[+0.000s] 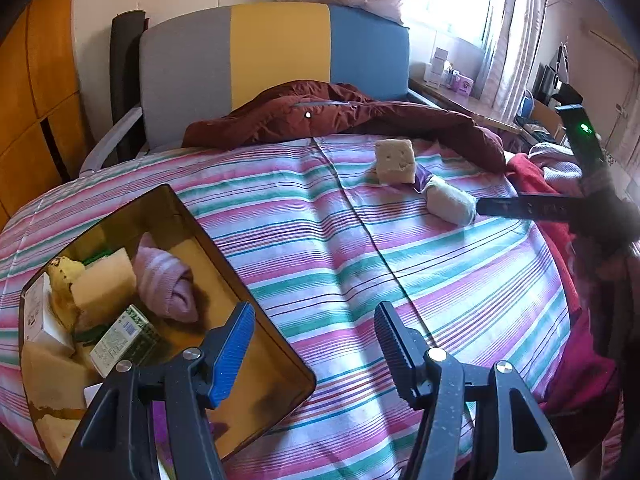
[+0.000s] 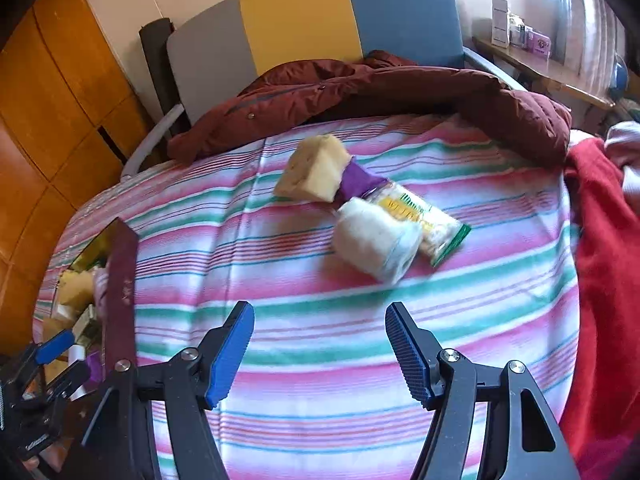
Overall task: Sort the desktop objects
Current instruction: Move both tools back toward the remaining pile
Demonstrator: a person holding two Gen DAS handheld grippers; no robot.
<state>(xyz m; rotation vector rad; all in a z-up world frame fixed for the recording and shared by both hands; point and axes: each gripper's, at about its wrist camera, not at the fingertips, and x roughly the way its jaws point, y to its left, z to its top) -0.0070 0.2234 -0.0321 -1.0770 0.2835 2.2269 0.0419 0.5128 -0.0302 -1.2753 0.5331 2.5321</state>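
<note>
Desktop objects lie in two groups on a bed with a striped sheet [image 1: 360,264]. One group fills a brown rectangular bin [image 1: 256,320] at the left of the bed: a rolled pink sock [image 1: 168,280], several yellow sponge blocks [image 1: 106,286], a green printed box [image 1: 132,338] and a white carton [image 1: 38,312], all heaped together and touching. The bin's near corner sits under the left gripper [image 1: 316,344].

The second group lies loose on the sheet, well apart from the bin: a tan sponge cube [image 2: 316,168] tilted on one edge, a purple item [image 2: 358,180] just behind it, a white rolled cloth [image 2: 376,238], and a clear snack packet [image 2: 424,220] with yellow and green print that touches the roll.

The left gripper stands partly spread with nothing between its blue pads. The right gripper [image 2: 320,344] likewise stands partly spread and holds nothing; it hangs over bare sheet, short of the white roll.

A maroon jacket [image 2: 360,92] lies across the head of the bed; a red garment [image 2: 604,248] lies at the right edge.
</note>
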